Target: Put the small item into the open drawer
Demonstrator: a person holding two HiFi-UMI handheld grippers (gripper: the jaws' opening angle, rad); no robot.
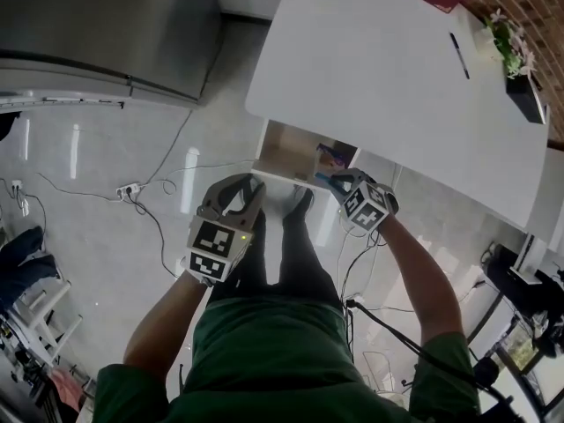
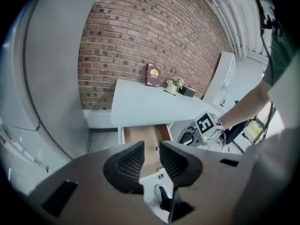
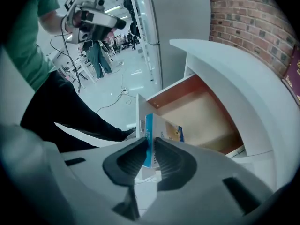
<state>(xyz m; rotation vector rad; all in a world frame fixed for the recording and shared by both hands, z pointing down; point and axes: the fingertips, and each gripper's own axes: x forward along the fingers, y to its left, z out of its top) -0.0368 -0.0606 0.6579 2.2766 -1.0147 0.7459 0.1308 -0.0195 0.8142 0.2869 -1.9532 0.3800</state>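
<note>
Over the drawer [image 3: 206, 121], the right gripper [image 3: 151, 146] had its jaws pinched edgewise on the small box [image 3: 165, 129], likely light and stiff; the left gripper [image 2: 151, 159] had its jaws slightly apart, empty.

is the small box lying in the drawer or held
Held: the right gripper clamps the small box at the open drawer's front. Whether it touches the drawer's floor, cannot tell.
</note>
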